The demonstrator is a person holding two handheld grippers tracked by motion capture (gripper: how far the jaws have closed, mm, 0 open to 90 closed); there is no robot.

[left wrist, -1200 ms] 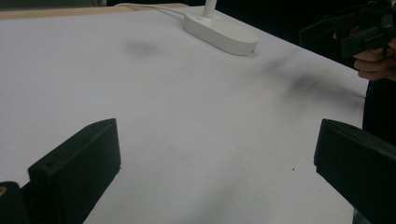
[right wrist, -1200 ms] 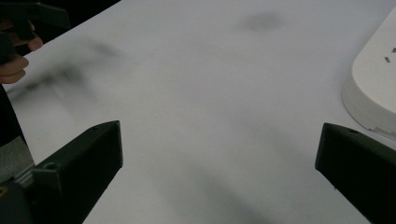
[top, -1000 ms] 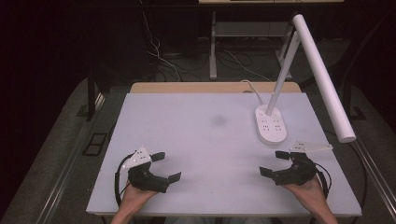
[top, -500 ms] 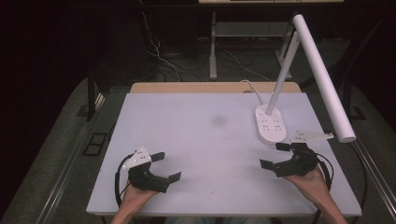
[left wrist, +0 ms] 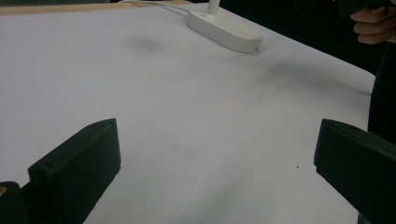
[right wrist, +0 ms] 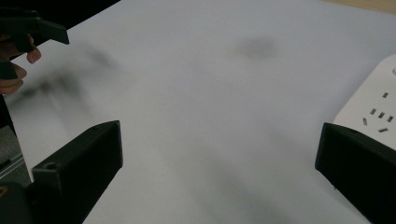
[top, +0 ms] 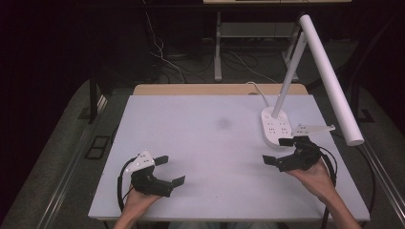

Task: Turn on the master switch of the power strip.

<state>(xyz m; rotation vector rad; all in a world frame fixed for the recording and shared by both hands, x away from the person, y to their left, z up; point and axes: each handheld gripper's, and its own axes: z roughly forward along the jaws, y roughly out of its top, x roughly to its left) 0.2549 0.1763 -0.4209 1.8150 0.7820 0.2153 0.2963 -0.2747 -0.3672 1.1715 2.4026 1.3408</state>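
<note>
White table [top: 210, 143]; lamp base [top: 275, 125] (with sockets) just beside right gripper [top: 282, 151].

Table top [top: 200, 143]: matt white sheet, smooth, looks like laminate or board, w/ a faint grey smudge [top: 223, 124] left of the lamp base. Behind the sheet, a bare wood-look edge strip [top: 191, 89], light tan, dull.

Lamp base [top: 275, 126]: white plastic, smooth, slight satin sheen, small socket slots on top. Lamp stem and tube head [top: 332, 81] rising from the lamp base: same white plastic look, matt.

Left gripper [top: 165, 170] and right gripper [top: 278, 151] (right one just beside the lamp base): black plastic jaws, matt, fine-grained, edges a bit dull; each has a light grey plate on top, flat finish.
</note>
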